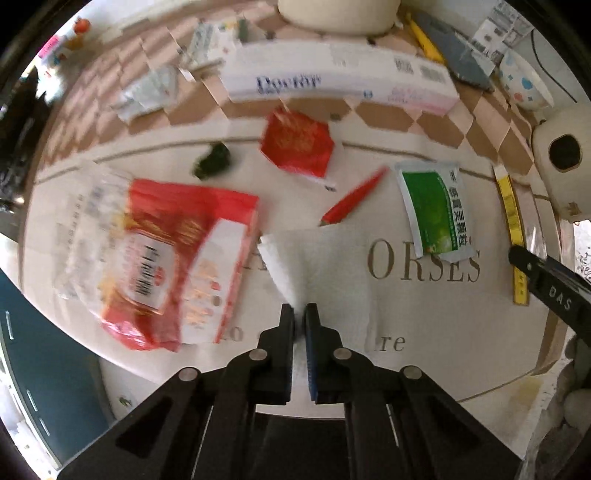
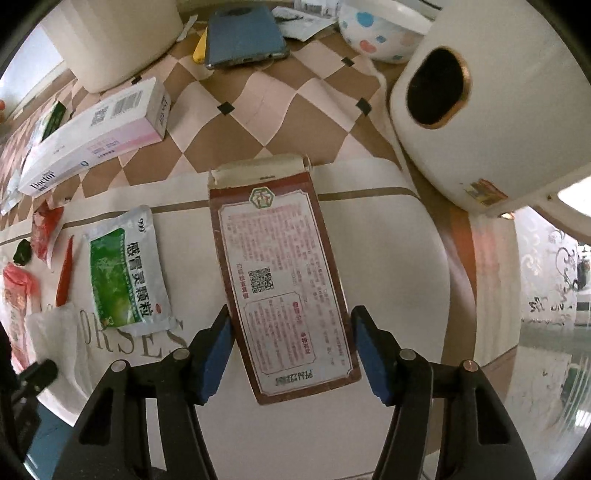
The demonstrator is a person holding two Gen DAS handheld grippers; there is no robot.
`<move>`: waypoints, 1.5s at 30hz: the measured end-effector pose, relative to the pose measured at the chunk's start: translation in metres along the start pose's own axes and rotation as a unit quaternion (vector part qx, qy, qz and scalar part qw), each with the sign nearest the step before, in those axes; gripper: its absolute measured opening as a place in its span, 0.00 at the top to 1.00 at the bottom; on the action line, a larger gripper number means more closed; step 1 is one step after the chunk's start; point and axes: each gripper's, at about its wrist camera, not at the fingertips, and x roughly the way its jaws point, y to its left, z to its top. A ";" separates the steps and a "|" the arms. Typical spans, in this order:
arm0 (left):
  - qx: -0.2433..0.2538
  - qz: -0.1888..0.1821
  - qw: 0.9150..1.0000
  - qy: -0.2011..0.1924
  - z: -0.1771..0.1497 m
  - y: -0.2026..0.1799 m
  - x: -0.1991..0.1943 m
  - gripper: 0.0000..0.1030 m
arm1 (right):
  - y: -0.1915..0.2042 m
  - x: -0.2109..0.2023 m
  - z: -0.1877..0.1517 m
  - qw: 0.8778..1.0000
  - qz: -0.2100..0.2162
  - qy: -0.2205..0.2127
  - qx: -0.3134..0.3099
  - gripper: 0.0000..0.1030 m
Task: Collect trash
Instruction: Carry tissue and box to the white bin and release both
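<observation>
My left gripper (image 1: 300, 314) is shut on the near edge of a white paper tissue (image 1: 325, 269), which also shows in the right wrist view (image 2: 62, 332). Ahead lie a red snack packet (image 1: 173, 258), a crumpled red wrapper (image 1: 297, 144), a red chilli (image 1: 354, 197), a green scrap (image 1: 214, 160) and a green sachet (image 1: 432, 210). My right gripper (image 2: 291, 321) holds its fingers on either side of a flat brown medicine box (image 2: 284, 273), the pads at or near its long edges. A white bin with an oval hole (image 2: 491, 103) stands right of it.
A long white "Doctor" box (image 1: 332, 74) lies across the checked cloth. A phone (image 2: 243, 33), a yellow pen (image 1: 424, 37), a dotted bowl (image 2: 380, 33) and a white cylinder (image 2: 122, 37) stand behind. A yellow strip (image 1: 513, 225) lies at the right.
</observation>
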 end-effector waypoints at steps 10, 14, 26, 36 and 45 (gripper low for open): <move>0.001 0.001 0.997 -0.077 -0.021 0.032 -0.065 0.97 | 0.001 -0.057 -0.033 0.998 0.027 -0.044 0.031 0.39; -0.012 -0.004 0.994 -0.105 -0.035 0.064 -0.086 0.97 | 0.013 -0.085 -0.041 0.996 0.044 -0.066 0.029 0.40; -0.109 0.017 0.982 -0.157 -0.097 0.182 -0.085 0.97 | 0.126 -0.157 -0.111 0.985 0.109 -0.122 -0.052 0.40; -0.223 0.014 0.973 -0.061 -0.197 0.333 0.021 0.97 | 0.296 -0.123 -0.231 0.967 0.158 -0.078 -0.184 0.41; -0.312 -0.085 0.943 0.079 -0.260 0.399 0.253 0.97 | 0.414 0.032 -0.349 0.941 0.159 0.047 -0.296 0.41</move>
